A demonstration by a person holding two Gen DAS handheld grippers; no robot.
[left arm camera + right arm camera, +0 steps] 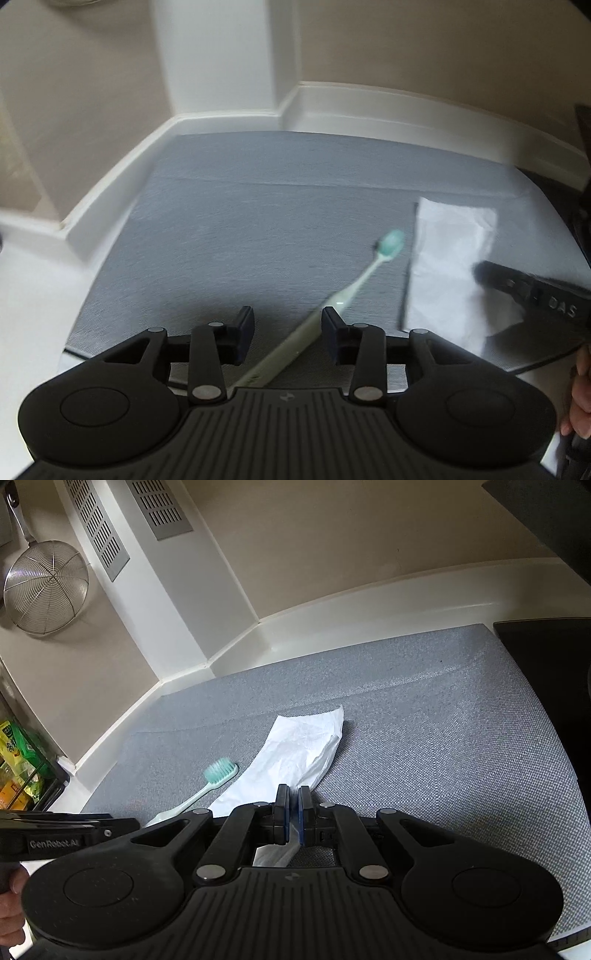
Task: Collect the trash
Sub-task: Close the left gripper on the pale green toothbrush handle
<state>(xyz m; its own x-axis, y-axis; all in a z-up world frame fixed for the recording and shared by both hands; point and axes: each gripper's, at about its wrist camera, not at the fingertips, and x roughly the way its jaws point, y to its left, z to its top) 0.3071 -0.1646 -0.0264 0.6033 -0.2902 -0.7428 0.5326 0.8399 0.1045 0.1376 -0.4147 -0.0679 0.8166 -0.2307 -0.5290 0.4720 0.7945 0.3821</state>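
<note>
Pinching thin white plastic bag between right gripper, readying it for trash, while spread-fingered left gripper is straddling mint-green plastic toothbrush at the bag's nine o'clock.

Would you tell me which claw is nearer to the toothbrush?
Left. The open left claw straddles the toothbrush handle; the right claw is beside it, shut on the white bag.

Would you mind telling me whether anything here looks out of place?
Yes: a toothbrush lies on the grey mat beside the white bag, in a kitchen with a strainer on the wall.
</note>
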